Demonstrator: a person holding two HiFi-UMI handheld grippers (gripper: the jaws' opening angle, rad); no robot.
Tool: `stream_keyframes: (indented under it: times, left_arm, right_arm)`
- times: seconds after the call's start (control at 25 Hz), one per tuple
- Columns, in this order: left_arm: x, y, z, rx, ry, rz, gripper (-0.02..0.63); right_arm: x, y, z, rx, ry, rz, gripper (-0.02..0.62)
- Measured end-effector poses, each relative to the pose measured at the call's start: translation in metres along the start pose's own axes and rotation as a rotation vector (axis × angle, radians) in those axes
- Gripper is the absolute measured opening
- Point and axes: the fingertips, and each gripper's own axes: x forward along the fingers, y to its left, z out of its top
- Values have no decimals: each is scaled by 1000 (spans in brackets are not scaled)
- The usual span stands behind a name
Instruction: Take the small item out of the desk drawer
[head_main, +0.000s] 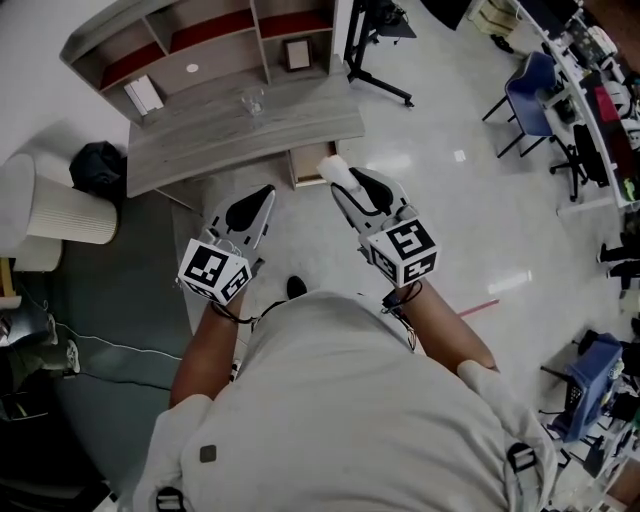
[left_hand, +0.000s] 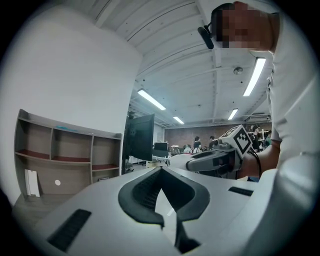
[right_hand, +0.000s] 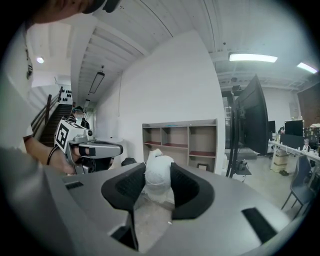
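A small white pouch-like item (head_main: 333, 169) sits pinched between the dark pads of my right gripper (head_main: 343, 182), held up in the air in front of the desk. In the right gripper view the white item (right_hand: 158, 176) fills the gap between the jaws of the right gripper (right_hand: 158, 189). The wooden drawer (head_main: 308, 166) stands pulled out under the desk's right end. My left gripper (head_main: 260, 198) hangs level with the right one, its jaws meeting at the tips with nothing between them (left_hand: 160, 169).
The grey desk (head_main: 240, 128) carries a shelf unit with a white book (head_main: 145, 93), a small frame (head_main: 297, 53) and a glass (head_main: 250, 101). A black bag (head_main: 98, 165) and a white seat (head_main: 62, 210) stand left. A monitor stand (head_main: 378, 62) and blue chairs (head_main: 530, 95) are right.
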Motion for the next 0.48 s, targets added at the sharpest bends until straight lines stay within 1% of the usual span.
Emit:
stream_keyframes:
  times: [0.24,0.48]
  left_arm:
    - [20,-64,-1,8,2,9,15]
    - [17,-117,-5,0,0,49,15]
  right_arm:
    - [-58,-20,-12,-3,-11,28,160]
    - [-105,-25,-27,-1,-13,64,160]
